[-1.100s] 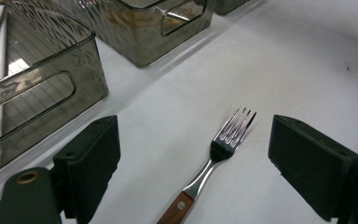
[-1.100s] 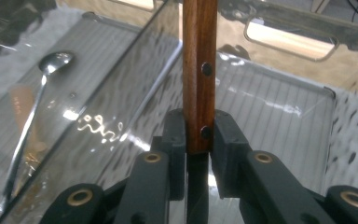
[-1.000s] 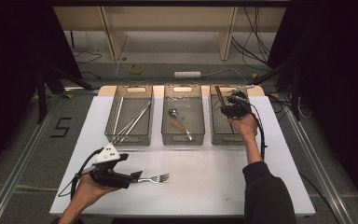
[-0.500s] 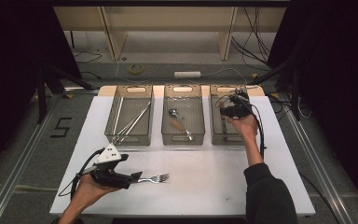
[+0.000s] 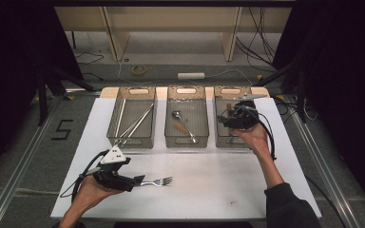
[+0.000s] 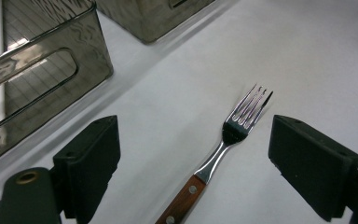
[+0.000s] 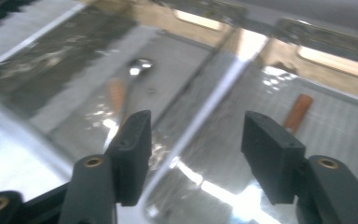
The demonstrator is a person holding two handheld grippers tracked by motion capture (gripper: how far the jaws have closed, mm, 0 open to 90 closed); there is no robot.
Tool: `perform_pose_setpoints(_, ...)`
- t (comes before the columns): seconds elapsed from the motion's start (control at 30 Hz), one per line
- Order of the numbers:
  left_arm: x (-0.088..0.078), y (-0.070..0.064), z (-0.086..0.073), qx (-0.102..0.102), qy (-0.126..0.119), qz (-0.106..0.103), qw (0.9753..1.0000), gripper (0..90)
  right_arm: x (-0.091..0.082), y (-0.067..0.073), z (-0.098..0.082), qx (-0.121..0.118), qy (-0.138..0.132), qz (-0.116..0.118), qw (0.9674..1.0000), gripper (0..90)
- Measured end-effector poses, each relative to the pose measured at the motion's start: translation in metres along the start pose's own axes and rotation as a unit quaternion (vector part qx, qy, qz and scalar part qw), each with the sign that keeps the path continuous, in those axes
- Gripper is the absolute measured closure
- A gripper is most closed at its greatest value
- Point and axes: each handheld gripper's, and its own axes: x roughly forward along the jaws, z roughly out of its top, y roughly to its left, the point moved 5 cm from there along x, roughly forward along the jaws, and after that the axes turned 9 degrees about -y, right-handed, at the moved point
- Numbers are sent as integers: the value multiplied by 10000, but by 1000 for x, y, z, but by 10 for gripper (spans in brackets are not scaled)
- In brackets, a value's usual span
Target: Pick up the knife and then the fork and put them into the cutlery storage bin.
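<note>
A fork point(image 5: 159, 181) with a wooden handle lies on the white mat point(image 5: 218, 190) at the front left. My left gripper point(image 5: 135, 181) rests low there, open, its jaws well apart on either side of the handle without touching it; in the left gripper view the fork point(image 6: 233, 135) points away between them point(image 6: 193, 140). My right gripper point(image 5: 225, 116) hovers over the right bin point(image 5: 228, 142). Its jaws point(image 7: 196, 140) have just been opening and nothing is between them. A wooden handle point(image 7: 297, 113) lies in that bin beyond them.
Three clear bins stand in a row at the back of the mat. The left bin point(image 5: 132, 140) holds long metal sticks, the middle bin point(image 5: 186, 142) a wooden-handled spoon point(image 5: 183, 126). Cables and a shelf frame lie behind the table.
The right gripper has lifted and drawn back a little toward the person over the right bin, and its jaws have spread. The left gripper and fork have stayed put.
</note>
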Motion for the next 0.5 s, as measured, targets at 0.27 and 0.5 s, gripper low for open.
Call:
perform_pose_setpoints(0.27, 7, 2, 2, -17, 243, -52, 9997, 165, -25, 43, -23, -346, -101, 731, 9967, 385)
perform_pose_setpoints(0.5, 12, 3, -2, 205, 766, -66, 9968, 175, -43, 66, -43, -388, -252, 1102, 9928, 368)
